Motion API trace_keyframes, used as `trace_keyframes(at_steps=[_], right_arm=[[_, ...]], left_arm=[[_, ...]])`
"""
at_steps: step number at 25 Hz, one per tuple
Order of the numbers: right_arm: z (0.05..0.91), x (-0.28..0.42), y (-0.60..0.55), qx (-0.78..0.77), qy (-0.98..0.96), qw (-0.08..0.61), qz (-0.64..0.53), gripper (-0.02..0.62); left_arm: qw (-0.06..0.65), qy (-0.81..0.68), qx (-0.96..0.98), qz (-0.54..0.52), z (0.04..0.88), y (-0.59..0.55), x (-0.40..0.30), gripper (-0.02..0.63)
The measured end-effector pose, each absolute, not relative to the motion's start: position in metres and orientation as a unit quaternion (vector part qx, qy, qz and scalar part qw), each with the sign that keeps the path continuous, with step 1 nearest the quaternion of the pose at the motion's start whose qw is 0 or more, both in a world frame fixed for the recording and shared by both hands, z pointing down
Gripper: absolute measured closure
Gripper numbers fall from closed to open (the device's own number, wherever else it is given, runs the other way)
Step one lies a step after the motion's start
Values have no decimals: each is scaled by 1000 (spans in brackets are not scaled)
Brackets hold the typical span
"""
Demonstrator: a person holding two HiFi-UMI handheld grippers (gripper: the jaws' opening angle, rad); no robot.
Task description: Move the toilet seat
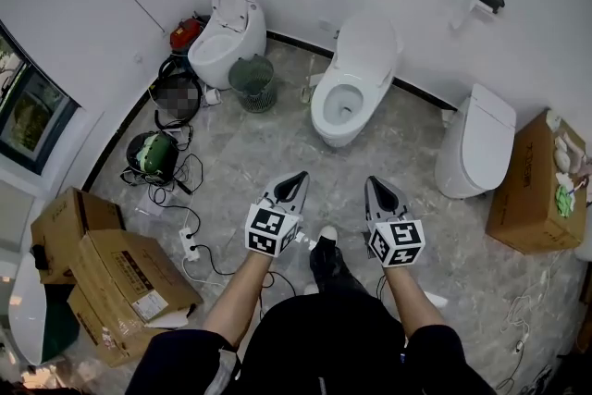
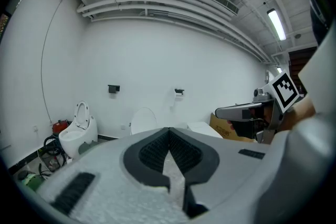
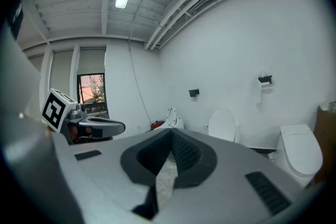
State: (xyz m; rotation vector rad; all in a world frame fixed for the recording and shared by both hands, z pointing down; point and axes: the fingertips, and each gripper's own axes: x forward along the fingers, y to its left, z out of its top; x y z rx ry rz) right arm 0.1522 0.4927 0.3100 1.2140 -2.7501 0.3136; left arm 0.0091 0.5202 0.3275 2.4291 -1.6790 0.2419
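Toilet seat (image 1: 367,49): we take it to be the raised flap on the middle toilet (image 1: 340,106), leaning back toward the wall at the far edge of the floor (image 1: 277,153), bowl open below it. Left hand-held gripper (image 1: 295,182) and right hand-held gripper (image 1: 377,188) are both clenched with nothing between the jaws. They are held side by side over mid-floor, well short of the toilet. Step in hand, as we judge it, is the approach: close in squarely, open one gripper before reaching the seat's free edge, and swing the seat slowly about its hinge. Green wastebasket (image 1: 252,80) stands just left of the toilet; contents not discernible. Open cardboard box (image 1: 532,190) at the right edge holds pale and green items. Stacked cardboard boxes (image 1: 106,273) lie near the left corner.
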Motion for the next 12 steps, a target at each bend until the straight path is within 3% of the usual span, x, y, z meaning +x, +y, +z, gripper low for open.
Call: trace_keyframes(at_steps=[12], right_arm=[[302, 90, 322, 391, -912, 63, 106, 591]], left_arm=[[90, -572, 811, 82, 315, 353, -49, 603]])
